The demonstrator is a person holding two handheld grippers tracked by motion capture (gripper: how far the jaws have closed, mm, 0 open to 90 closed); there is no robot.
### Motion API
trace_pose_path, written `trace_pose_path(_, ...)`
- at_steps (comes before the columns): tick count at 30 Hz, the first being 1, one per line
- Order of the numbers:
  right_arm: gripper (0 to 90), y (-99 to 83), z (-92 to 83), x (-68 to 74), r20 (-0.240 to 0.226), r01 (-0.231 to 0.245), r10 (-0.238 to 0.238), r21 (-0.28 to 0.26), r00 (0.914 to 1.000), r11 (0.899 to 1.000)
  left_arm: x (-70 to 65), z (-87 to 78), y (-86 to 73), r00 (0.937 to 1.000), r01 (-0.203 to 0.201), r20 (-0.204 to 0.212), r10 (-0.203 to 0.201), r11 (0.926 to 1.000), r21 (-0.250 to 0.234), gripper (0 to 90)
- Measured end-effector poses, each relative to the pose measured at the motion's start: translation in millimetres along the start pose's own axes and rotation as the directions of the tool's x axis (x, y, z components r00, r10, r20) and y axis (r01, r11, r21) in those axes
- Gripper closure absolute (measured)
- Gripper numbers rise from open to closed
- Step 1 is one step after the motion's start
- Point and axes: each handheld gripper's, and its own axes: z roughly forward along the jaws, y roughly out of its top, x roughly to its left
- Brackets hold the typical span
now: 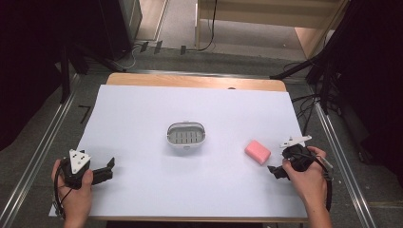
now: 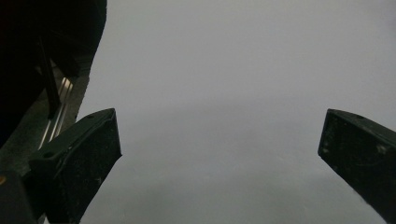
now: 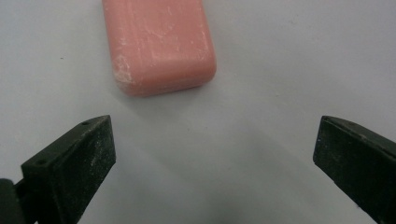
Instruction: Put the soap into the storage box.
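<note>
A: What lies on the surface [image 1: 142,190], from the biggest thing down?

B: A white sheet covers most of it. At its middle sits a grey soap dish [image 1: 186,135] with a slotted floor. To its right, well apart, lies a pink soap bar [image 1: 257,152], flat on the sheet.

A: And the tongs?

B: The right tongs [image 3: 215,163] stand wide with nothing between them, aimed at the bar, which lies just ahead and a little to one side in the right gripper view. The left tongs [image 2: 219,158] also stand wide and hold nothing, resting near the sheet's near left corner.

A: So which step?

B: I judge it the approach to the bar. Next, the right tongs need to move forward, centre on the bar and close across it.

A: Any writing?

B: None that I can read on bar or dish.
</note>
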Motion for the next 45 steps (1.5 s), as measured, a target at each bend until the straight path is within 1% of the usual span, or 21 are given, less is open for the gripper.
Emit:
trace_pose_path(4, 0.0, 5.6, 1.1, 1.4, 0.003, 0.009, -0.009, 0.015, 1.0000, 1.000, -0.1, -0.1, 0.0, 1.0000, -0.001, -0.001, 0.001, 1.0000, 0.001, 0.0)
trace_pose_path(5, 0.0, 7.0, 1.6, 1.2, 0.005, 0.020, -0.020, 0.020, 0.9998, 1.000, 0.0, -0.1, 0.1, 1.0000, -0.001, 0.000, 0.001, 1.0000, 0.002, 0.0)
trace_pose_path(7, 0.0, 8.5, 2.3, 1.7, -0.001, 0.023, -0.023, 0.022, 0.9997, 0.999, 0.0, -0.1, 0.1, 1.0000, -0.001, 0.000, 0.001, 1.0000, 0.002, 0.0)
trace_pose_path(8, 0.0, 11.7, 3.2, 2.9, -0.003, 0.034, -0.034, 0.035, 0.9994, 0.999, 0.0, 0.0, 0.1, 1.0000, -0.002, 0.000, 0.002, 1.0000, 0.002, 0.0)
trace_pose_path(14, 0.0, 22.0, 6.8, 5.4, -0.009, 0.064, -0.064, 0.051, 0.9979, 0.997, 0.1, 0.0, 0.1, 1.0000, -0.003, 0.000, 0.003, 1.0000, 0.001, 0.0)
trace_pose_path(19, 0.0, 27.9, 8.7, 6.6, -0.009, 0.066, -0.065, 0.065, 0.9978, 0.996, 0.1, 0.1, 0.1, 1.0000, -0.001, 0.000, 0.001, 1.0000, 0.001, 0.0)
trace_pose_path(20, 0.0, 30.7, 9.7, 6.7, -0.010, 0.077, -0.077, 0.068, 0.9970, 0.995, 0.1, 0.0, 0.1, 1.0000, -0.003, 0.002, 0.003, 1.0000, 0.001, 0.0)
trace_pose_path(23, 0.0, 34.6, 11.2, 8.1, -0.015, 0.080, -0.079, 0.077, 0.9967, 0.994, 0.0, 0.0, 0.1, 1.0000, -0.003, 0.001, 0.003, 1.0000, 0.001, 0.0)
trace_pose_path(24, 0.0, 35.9, 12.1, 7.8, -0.019, 0.090, -0.088, 0.076, 0.9959, 0.993, 0.0, 0.0, 0.1, 1.0000, -0.003, 0.001, 0.003, 1.0000, 0.001, 0.0)
trace_pose_path(26, 0.0, 38.6, 13.0, 9.1, -0.019, 0.087, -0.085, 0.087, 0.9962, 0.992, 0.0, 0.0, 0.1, 1.0000, -0.003, 0.001, 0.003, 1.0000, 0.001, 0.0)
trace_pose_path(30, 0.0, 44.0, 15.2, 10.1, -0.027, 0.102, -0.100, 0.094, 0.9946, 0.990, 0.1, 0.0, 0.1, 1.0000, -0.003, 0.002, 0.003, 1.0000, 0.001, 0.0)
trace_pose_path(32, 0.0, 45.3, 15.8, 11.2, -0.027, 0.096, -0.094, 0.098, 0.9952, 0.991, 0.1, 0.1, 0.1, 1.0000, -0.002, 0.002, 0.002, 1.0000, 0.001, 0.0)
trace_pose_path(34, 0.0, 49.3, 17.7, 12.0, -0.033, 0.108, -0.105, 0.104, 0.9939, 0.989, 0.1, 0.3, 0.0, 1.0000, -0.001, 0.003, 0.001, 1.0000, -0.002, 0.0)
trace_pose_path(45, 0.0, 65.9, 23.5, 16.6, -0.044, 0.128, -0.123, 0.123, 0.9914, 0.984, 0.2, 0.3, 0.0, 1.0000, -0.002, 0.004, 0.002, 1.0000, -0.002, 0.0)
